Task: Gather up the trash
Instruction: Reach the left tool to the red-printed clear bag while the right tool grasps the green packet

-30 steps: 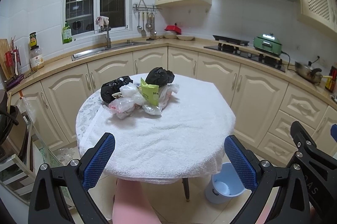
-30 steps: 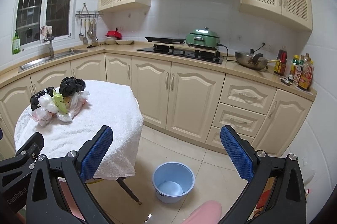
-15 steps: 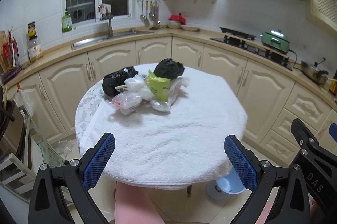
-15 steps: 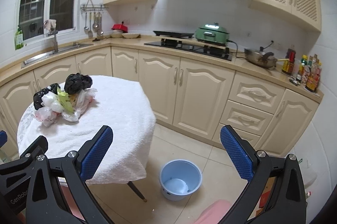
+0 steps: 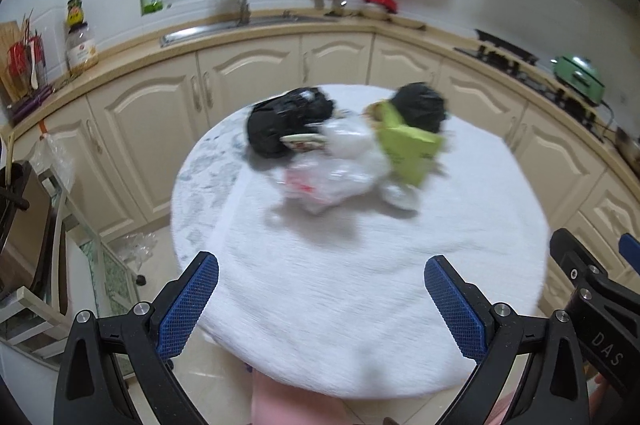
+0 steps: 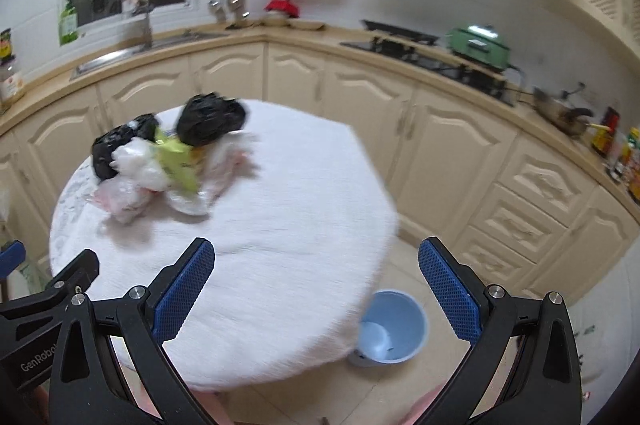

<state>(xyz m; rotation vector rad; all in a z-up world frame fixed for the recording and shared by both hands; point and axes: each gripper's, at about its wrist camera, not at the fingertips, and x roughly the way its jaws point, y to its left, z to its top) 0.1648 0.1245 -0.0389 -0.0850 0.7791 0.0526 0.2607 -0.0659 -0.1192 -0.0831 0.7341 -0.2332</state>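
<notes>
Round bench [image 5: 360, 265] under white cloth, kitchen cabinets behind; trash pile [image 5: 348, 149] at frame centre, blue bin [image 6: 390, 325] lower right on floor. Left claw [image 5: 322, 301] and right claw [image 6: 316, 289] both released, empty, hovering over the near bench edge.

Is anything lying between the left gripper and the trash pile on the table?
No. In the left wrist view, only bare white tablecloth lies between the open left gripper and the trash pile.
</notes>
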